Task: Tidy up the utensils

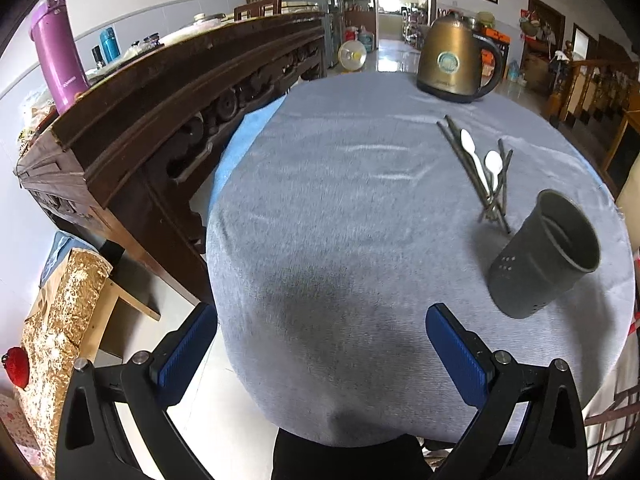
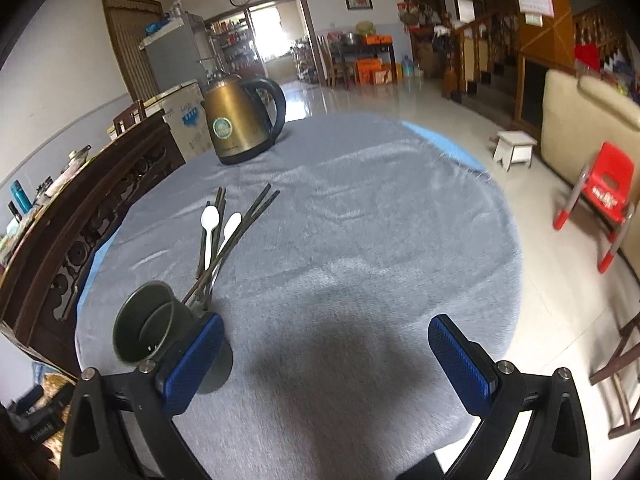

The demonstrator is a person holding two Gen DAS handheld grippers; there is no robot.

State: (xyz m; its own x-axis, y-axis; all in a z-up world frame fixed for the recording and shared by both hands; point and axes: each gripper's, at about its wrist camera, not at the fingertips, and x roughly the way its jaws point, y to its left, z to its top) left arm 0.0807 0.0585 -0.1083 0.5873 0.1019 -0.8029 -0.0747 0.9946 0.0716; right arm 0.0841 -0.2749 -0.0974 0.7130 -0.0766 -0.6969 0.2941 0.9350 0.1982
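Note:
A dark grey utensil cup (image 1: 544, 254) stands upright and empty on the grey tablecloth (image 1: 340, 200), right of centre in the left wrist view. Beyond it lie several dark chopsticks (image 1: 476, 172) crossed with two white plastic spoons (image 1: 493, 164). My left gripper (image 1: 320, 352) is open and empty above the near table edge, left of the cup. In the right wrist view the cup (image 2: 146, 326) sits at the lower left, partly behind my left fingertip (image 2: 196, 356). The chopsticks (image 2: 236, 236) and spoons (image 2: 210, 224) lie behind it. My right gripper (image 2: 324, 360) is open and empty.
A bronze electric kettle (image 1: 456, 60) stands at the table's far side, also in the right wrist view (image 2: 240, 120). A carved dark wooden sideboard (image 1: 160, 120) with a purple flask (image 1: 58, 56) runs along the table's left. A red child's chair (image 2: 600, 196) and a small stool (image 2: 514, 150) stand on the floor.

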